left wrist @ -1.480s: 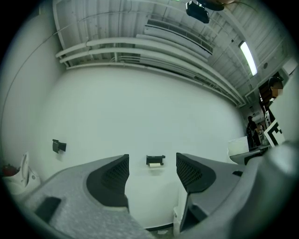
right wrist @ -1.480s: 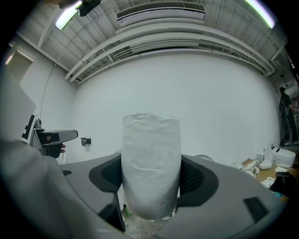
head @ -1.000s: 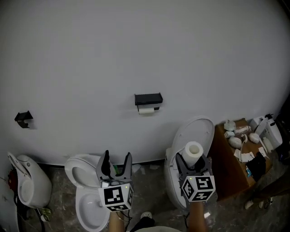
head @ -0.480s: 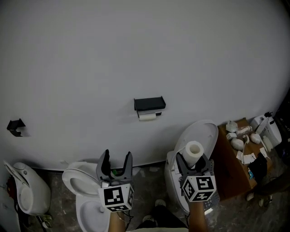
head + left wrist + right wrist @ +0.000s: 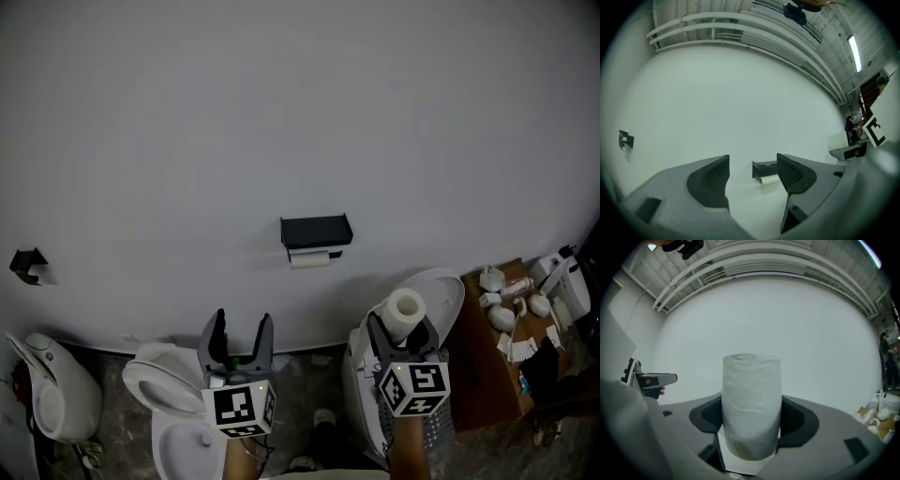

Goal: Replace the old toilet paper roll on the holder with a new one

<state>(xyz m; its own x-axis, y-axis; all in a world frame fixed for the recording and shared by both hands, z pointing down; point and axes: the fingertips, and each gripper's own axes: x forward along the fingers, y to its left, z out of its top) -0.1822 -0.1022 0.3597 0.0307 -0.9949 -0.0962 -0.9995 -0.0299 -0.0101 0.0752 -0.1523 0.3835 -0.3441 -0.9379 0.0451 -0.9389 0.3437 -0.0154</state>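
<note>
A black toilet paper holder [image 5: 316, 230] hangs on the white wall, with the thin old roll [image 5: 309, 260] under it. Between the left gripper's jaws the holder [image 5: 764, 168] and old roll [image 5: 768, 179] show far ahead. My left gripper [image 5: 240, 337] is open and empty, low in the head view, well short of the wall. My right gripper [image 5: 401, 333] is shut on a full new white roll [image 5: 404, 308], held upright. In the right gripper view the new roll [image 5: 751, 404] fills the gap between the jaws.
Two white toilets stand on the floor, one [image 5: 173, 398] under the left gripper, one with a raised lid [image 5: 436, 291] behind the right. A wooden cabinet [image 5: 492, 370] with bottles and clutter stands at right. A white urinal [image 5: 52, 384] and a black wall bracket [image 5: 26, 264] are at left.
The wall, holder and toilets have shifted in the head view as both grippers and the view moved toward the wall. The holder sits slightly lower and further right. The grip on the new roll is unchanged.
</note>
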